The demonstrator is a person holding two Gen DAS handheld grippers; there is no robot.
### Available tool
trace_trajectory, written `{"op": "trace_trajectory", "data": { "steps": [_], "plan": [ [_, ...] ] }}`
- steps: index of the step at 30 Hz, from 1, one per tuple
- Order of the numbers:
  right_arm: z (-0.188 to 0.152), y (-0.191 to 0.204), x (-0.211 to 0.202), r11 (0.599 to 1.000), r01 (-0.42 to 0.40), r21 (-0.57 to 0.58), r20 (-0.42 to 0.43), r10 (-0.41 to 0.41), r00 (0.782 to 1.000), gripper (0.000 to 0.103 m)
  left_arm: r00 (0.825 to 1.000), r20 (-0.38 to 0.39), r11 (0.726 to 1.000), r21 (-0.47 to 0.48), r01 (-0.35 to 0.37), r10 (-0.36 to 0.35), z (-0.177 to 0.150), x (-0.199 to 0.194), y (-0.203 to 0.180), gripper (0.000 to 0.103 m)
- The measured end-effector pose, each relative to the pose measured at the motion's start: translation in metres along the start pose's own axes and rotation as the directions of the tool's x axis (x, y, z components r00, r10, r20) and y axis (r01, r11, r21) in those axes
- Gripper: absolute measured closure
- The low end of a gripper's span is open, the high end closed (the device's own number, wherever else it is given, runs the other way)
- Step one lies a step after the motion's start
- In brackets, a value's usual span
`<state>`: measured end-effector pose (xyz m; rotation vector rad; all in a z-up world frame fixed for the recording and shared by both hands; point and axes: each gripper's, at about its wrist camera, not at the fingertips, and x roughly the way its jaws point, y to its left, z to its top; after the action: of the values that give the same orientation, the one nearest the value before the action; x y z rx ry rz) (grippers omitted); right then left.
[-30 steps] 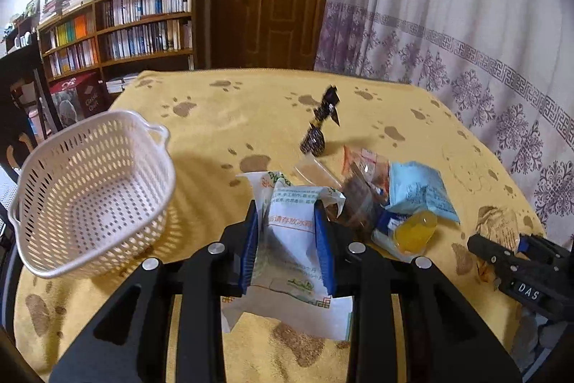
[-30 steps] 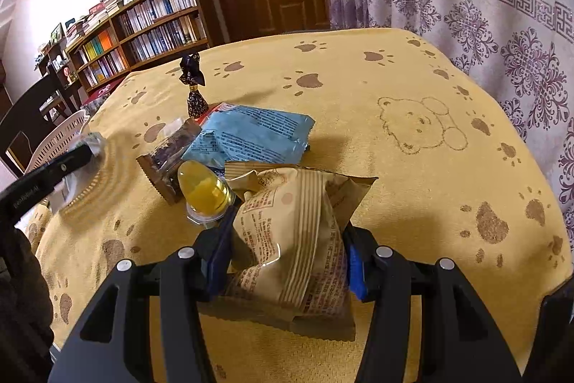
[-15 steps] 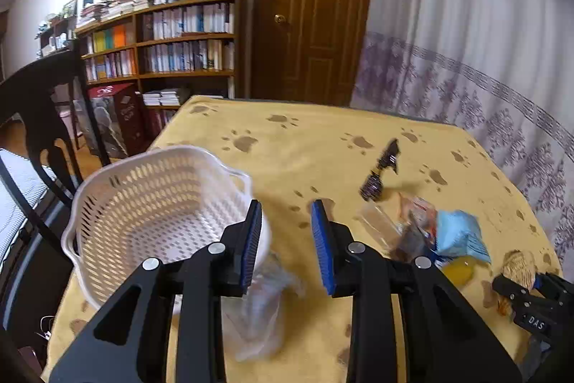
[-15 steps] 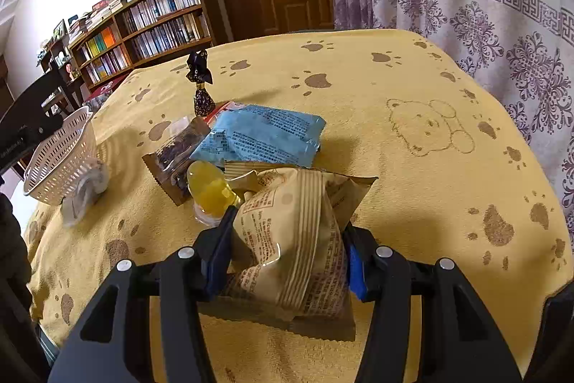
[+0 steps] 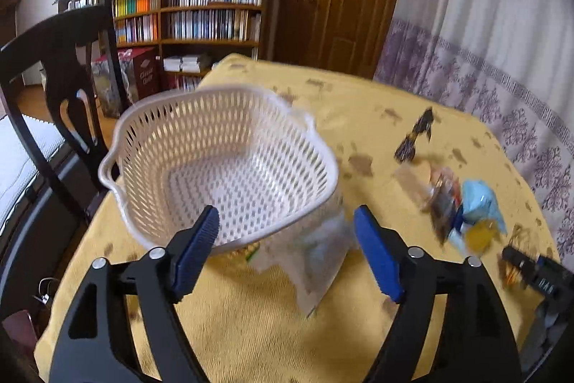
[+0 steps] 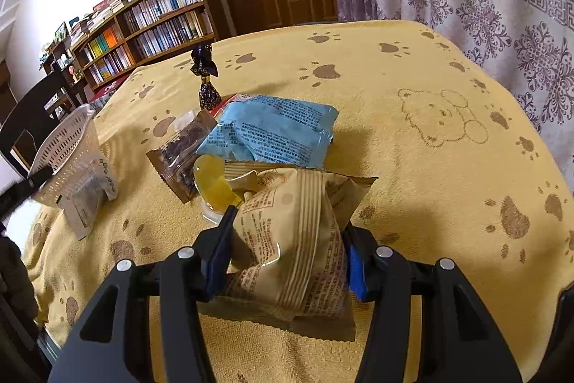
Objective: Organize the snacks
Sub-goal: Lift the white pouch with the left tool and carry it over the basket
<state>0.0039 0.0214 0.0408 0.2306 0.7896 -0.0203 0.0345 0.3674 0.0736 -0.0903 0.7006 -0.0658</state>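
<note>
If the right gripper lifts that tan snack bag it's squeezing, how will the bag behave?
The tan snack bag looks puffy and creased where the right gripper pinches it, so it will probably give and feel light. Its glossy film may slip. The free end would likely droop.

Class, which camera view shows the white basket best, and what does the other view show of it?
The left wrist view: the white basket fills the centre, showing its whole rim, handle and perforated inside with nothing in it. The right wrist view shows only part of its side wall at the far left edge, small, with a white packet lying against it.
</note>
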Motion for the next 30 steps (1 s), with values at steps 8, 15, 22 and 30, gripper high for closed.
{"op": "trace_trajectory", "data": {
  "steps": [8, 15, 22, 30],
  "plan": [
    [-0.001, -0.006, -0.001, 1.0, -0.002, 0.017, 0.01, 0.002, 1.0, 0.05, 0.998, -0.006, 0.995, 0.072, -0.064, 0.065, -0.02, 0.004, -0.021, 0.011],
    [0.0, -0.011, 0.004, 1.0, -0.009, 0.025, 0.009, 0.009, 1.0, 0.05, 0.994, 0.019, 0.989, 0.096, -0.11, 0.109, -0.03, -0.017, -0.028, 0.011],
    [-0.001, -0.01, 0.0, 1.0, -0.024, 0.009, 0.029, 0.023, 0.999, 0.05, 0.997, -0.041, 0.991, 0.113, -0.066, 0.071, -0.039, -0.001, -0.03, 0.005],
    [-0.002, -0.021, -0.003, 0.999, -0.02, 0.03, 0.037, 0.018, 0.999, 0.05, 0.988, -0.145, 0.997, 0.065, -0.05, 0.059, -0.03, 0.057, -0.026, 0.005]
  ]
}}
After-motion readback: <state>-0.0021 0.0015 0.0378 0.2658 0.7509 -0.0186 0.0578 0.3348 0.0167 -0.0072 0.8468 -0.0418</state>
